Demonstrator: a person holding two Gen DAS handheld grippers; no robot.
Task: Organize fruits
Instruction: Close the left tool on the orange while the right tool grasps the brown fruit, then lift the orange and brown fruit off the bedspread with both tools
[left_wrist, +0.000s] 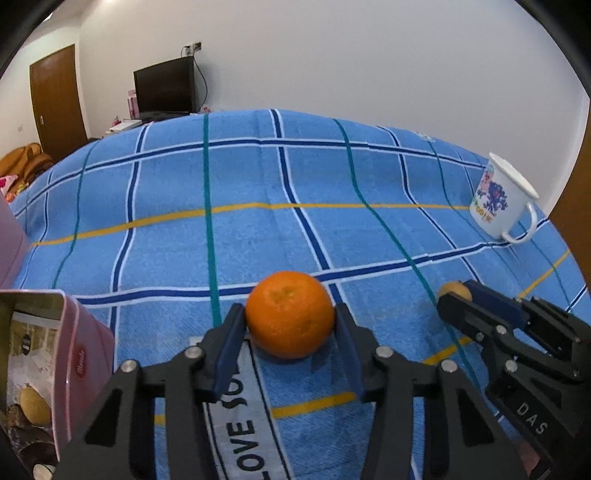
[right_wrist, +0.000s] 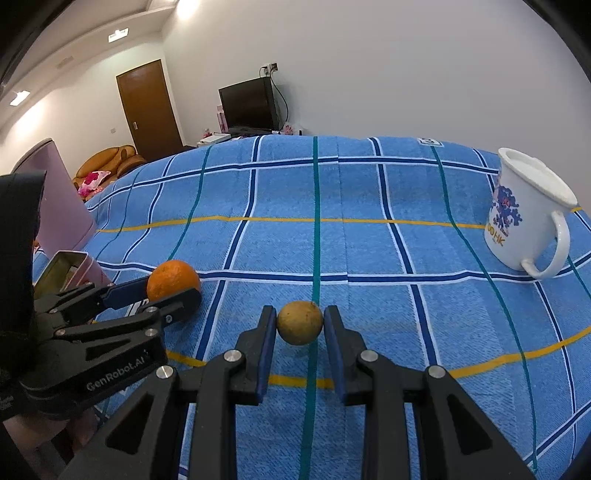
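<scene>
Left gripper (left_wrist: 290, 325) jaws pinching orange (left_wrist: 290, 314) on blue plaid towel (left_wrist: 258, 229) lettered "LOVE SO", right gripper (right_wrist: 300, 325) marked "DAS" clamped on small yellow-brown fruit (right_wrist: 300, 322), pink tin (left_wrist: 86, 354), mug (right_wrist: 524, 210) "HK".

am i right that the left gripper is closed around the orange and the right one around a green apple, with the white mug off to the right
Not quite. The right gripper holds a small yellow-brown round fruit, not a green apple; the right wrist view shows it. The rest stands: the left gripper is closed around the orange, and the white mug stands to the right.
</scene>
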